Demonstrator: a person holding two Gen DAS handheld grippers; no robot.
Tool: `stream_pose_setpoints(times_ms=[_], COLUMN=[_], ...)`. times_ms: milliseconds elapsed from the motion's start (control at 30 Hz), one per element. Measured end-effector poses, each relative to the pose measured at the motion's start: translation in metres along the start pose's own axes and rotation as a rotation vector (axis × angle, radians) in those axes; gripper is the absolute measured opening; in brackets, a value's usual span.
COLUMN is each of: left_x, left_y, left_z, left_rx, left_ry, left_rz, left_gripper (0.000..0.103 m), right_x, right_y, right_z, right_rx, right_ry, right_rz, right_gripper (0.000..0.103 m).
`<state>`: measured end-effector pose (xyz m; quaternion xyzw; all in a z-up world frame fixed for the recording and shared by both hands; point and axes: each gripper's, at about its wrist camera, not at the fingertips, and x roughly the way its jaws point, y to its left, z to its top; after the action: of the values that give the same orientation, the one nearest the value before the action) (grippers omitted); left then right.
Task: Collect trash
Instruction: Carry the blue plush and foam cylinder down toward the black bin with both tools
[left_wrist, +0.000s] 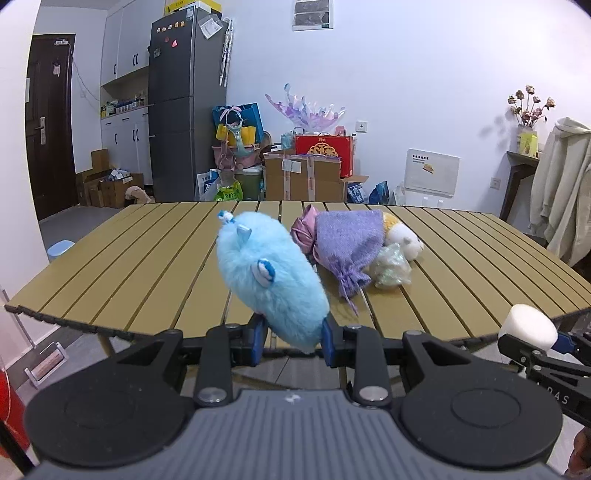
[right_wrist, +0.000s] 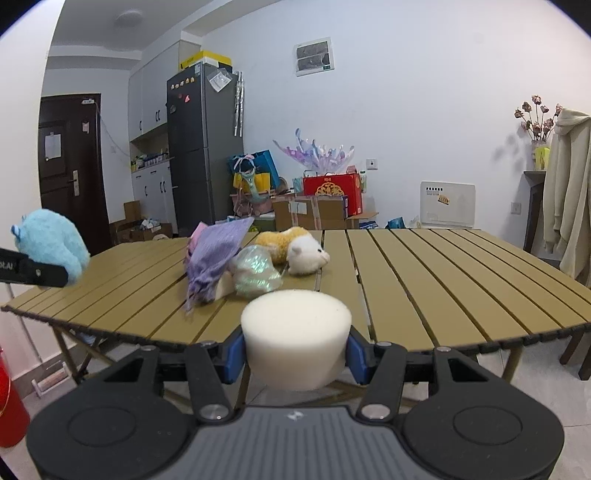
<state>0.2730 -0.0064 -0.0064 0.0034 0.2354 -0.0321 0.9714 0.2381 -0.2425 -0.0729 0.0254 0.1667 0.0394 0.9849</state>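
**Spotter:** Where are you in the job?

**Operator:** Mid-collection, I'd say, with both hands loaded. My left claw is clamped on the blue plush toy, pinched at its lower end, so most of it leans up and away over the near edge of the tabletop. My right claw is closed on the white foam block, both blue pads pressed against its sides. Both items are off the tabletop, at its near edge.

**Spotter:** What's left out there?

**Operator:** A small pile near the middle: a purple drawstring pouch, an iridescent plastic wad just beside it, and an orange-and-white plush behind them, touching the pile. From the left camera I also see a pink satin bundle tucked against the pouch's far side.

**Spotter:** Next move?

**Operator:** I judge it's a drop-off, but neither camera shows me a bin or bag for trash. So I need to turn the claws until a container comes into view, then carry both things there and release them before I reach for the pile.

**Spotter:** Anything to watch?

**Operator:** The plush is held only by its tail end, so I expect it to swing if I turn fast. The foam looks squeezed evenly; I think it will ride fine. The claws sit close together, so I'd keep them apart while turning.
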Motion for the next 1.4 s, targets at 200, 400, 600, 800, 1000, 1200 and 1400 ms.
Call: stream_pose_setpoints(times_ms=[200, 400, 600, 800, 1000, 1200, 1400], left_x=[-0.029, -0.049, -0.061, -0.058, -0.048, -0.028, -0.008], left_y=[-0.001, 0.000, 0.000, 0.001, 0.004, 0.006, 0.009], left_z=[-0.016, -0.032, -0.054, -0.083, -0.118, -0.151, -0.179], left_rx=[0.013, 0.025, 0.045, 0.068, 0.082, 0.087, 0.078], left_ry=[0.011, 0.030, 0.063, 0.137, 0.215, 0.299, 0.366], left_rz=[-0.002, -0.003, 0.011, 0.032, 0.048, 0.059, 0.060], left_gripper=[0.030, 0.030, 0.030, 0.030, 0.030, 0.030, 0.030], right_x=[-0.030, -0.059, -0.077, -0.089, -0.088, -0.076, -0.061], right_y=[0.008, 0.016, 0.020, 0.024, 0.030, 0.030, 0.023], right_z=[-0.011, -0.030, -0.048, -0.073, -0.102, -0.125, -0.144], right_rx=[-0.012, -0.044, -0.069, -0.096, -0.106, -0.096, -0.079], right_ry=[0.034, 0.081, 0.140, 0.219, 0.304, 0.393, 0.443], right_rz=[0.008, 0.016, 0.021, 0.027, 0.039, 0.027, 0.000], right_gripper=[0.054, 0.054, 0.053, 0.053, 0.053, 0.053, 0.053])
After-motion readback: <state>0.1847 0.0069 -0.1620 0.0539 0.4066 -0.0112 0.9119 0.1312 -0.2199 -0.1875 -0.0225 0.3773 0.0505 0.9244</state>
